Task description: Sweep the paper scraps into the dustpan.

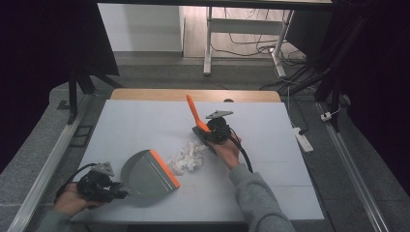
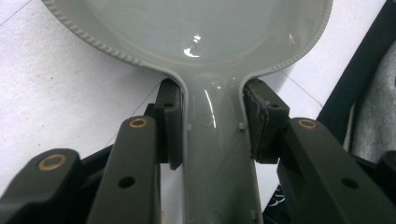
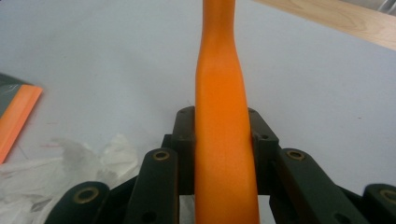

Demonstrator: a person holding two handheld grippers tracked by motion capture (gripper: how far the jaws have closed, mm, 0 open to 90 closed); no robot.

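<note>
Now left gripper point(image 2: 212, 135) clamps dustpan point(image 1: 147, 174), right gripper point(image 3: 219, 135) brush point(image 1: 194, 113)

A grey dustpan point(image 1: 145, 175) with an orange lip lies flat, mouth toward crumpled white paper point(image 1: 187, 157). Just beyond the paper, an orange-handled brush point(image 1: 196, 115) stands tilted.

We found no text, label, brand, number or sign that could be read anywhere in these views.
</note>
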